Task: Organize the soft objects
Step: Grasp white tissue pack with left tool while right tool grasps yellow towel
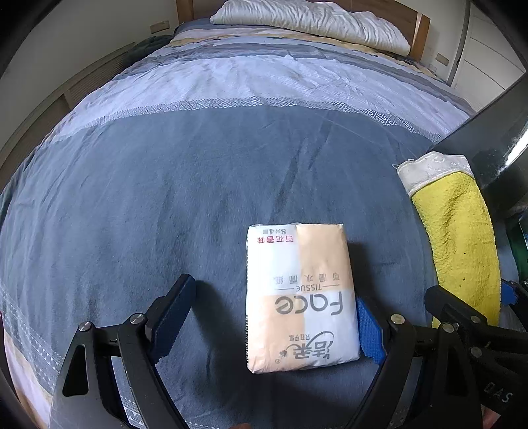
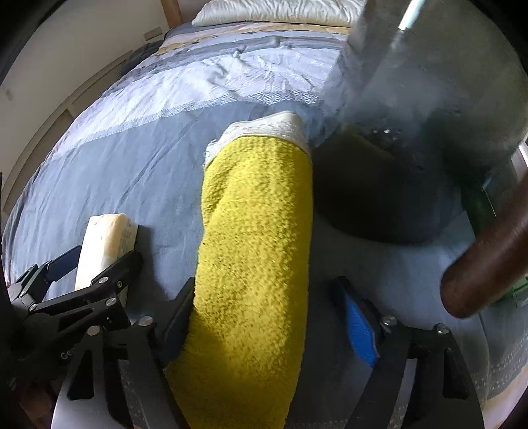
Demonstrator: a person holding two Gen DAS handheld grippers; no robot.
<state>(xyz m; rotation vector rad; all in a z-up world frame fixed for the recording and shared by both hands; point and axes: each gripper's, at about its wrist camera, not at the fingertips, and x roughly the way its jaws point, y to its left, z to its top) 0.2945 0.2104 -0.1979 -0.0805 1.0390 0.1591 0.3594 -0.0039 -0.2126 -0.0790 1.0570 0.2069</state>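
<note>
A white and peach face tissue pack (image 1: 297,297) lies flat on the blue bed cover (image 1: 165,181). My left gripper (image 1: 274,293) stands open around it: the right pad is next to the pack's edge and the left finger is well clear. A rolled yellow towel (image 2: 257,231) with a white end lies lengthwise between the fingers of my right gripper (image 2: 264,285). Its left finger is against the towel, while a gap shows at the blue right pad (image 2: 361,325). The towel (image 1: 458,237) also shows right of the pack, and the pack (image 2: 105,241) left of the towel.
A white pillow (image 1: 313,23) lies at the bed's head. A dark rounded container (image 2: 379,184) with a shiny grey wall sits just right of the towel's far end. A blurred brown rounded shape (image 2: 478,274) and something green (image 2: 481,204) are at far right.
</note>
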